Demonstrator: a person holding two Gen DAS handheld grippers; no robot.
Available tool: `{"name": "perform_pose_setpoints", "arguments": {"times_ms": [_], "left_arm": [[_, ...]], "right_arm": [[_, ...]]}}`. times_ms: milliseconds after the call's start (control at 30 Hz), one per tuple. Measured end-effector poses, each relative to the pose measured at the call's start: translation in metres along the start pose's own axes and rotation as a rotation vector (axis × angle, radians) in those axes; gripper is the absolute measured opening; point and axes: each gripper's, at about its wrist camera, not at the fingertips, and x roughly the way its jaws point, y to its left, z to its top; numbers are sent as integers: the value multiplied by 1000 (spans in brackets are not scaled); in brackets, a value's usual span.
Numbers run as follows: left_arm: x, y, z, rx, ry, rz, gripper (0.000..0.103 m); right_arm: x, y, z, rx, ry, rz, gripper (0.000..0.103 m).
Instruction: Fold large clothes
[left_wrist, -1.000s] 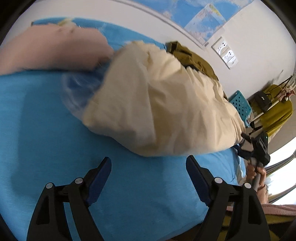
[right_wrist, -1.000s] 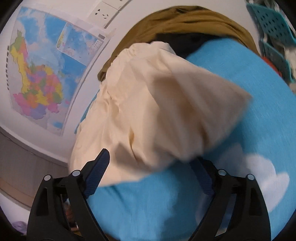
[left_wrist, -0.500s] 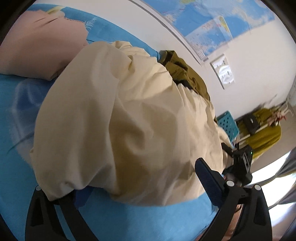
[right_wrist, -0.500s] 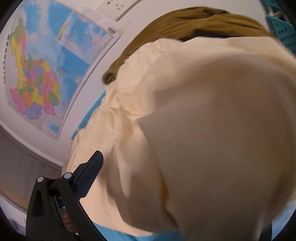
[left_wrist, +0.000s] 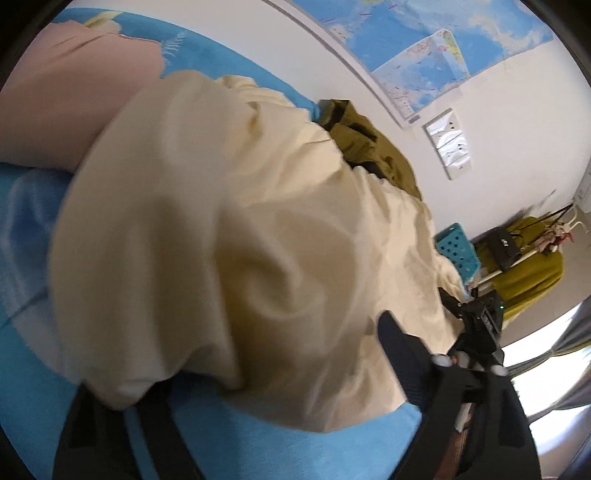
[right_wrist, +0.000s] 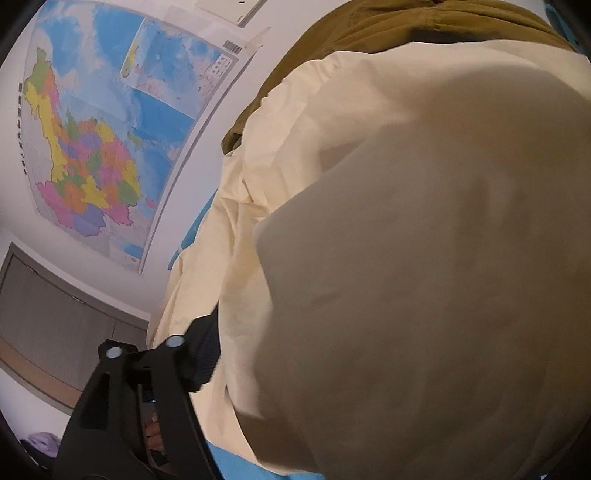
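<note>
- The pink cloth (left_wrist: 62, 99) lies on the blue bed (left_wrist: 33, 354), far ahead and to the left of the left tool (left_wrist: 266, 384).
- The cream garment (left_wrist: 229, 229) is heaped on the bed right in front of the left tool; its near edge drapes over the left finger and hides it.
- The left tool stands wide, its jaws having just narrowed a little; the garment's edge lies between them, and the right finger (left_wrist: 400, 354) stands clear beside the cloth, so nothing is pinched.
- The olive garment (left_wrist: 369, 147) lies beyond the cream one, against the wall under the map (left_wrist: 424, 48).
- To the right of the left tool, the right tool (left_wrist: 476, 325) sits at the garment's far edge, with a teal basket (left_wrist: 458, 251) behind it.
- In the right wrist view the map (right_wrist: 99, 140) hangs up and left of the right tool (right_wrist: 332, 387).
- Its left finger (right_wrist: 199, 354) touches the cream garment (right_wrist: 406, 258), which fills the space ahead and covers the other finger.
- The right tool's jaws have just been closing, with cloth between them; whether they grip it cannot be told.
</note>
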Motion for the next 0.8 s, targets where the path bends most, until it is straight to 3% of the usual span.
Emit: {"name": "perform_pose_setpoints", "arguments": {"times_ms": [67, 100, 200, 300, 433, 800], "left_arm": [[4, -7, -1, 20, -10, 32, 90], [6, -10, -2, 33, -15, 51, 86], [5, -10, -2, 33, -27, 100, 58], [-1, -8, -1, 20, -27, 94, 43], [-5, -27, 0, 108, -53, 162, 32], [-39, -59, 22, 205, -108, 171, 28]], "right_arm": [[3, 3, 0, -16, 3, -18, 71], [5, 4, 1, -23, 5, -26, 61], [2, 2, 0, -40, 14, -16, 33], [-5, 6, -1, -61, 11, 15, 24], [-13, 28, -2, -139, -14, 13, 20], [-33, 97, 11, -323, -77, 68, 15]]}}
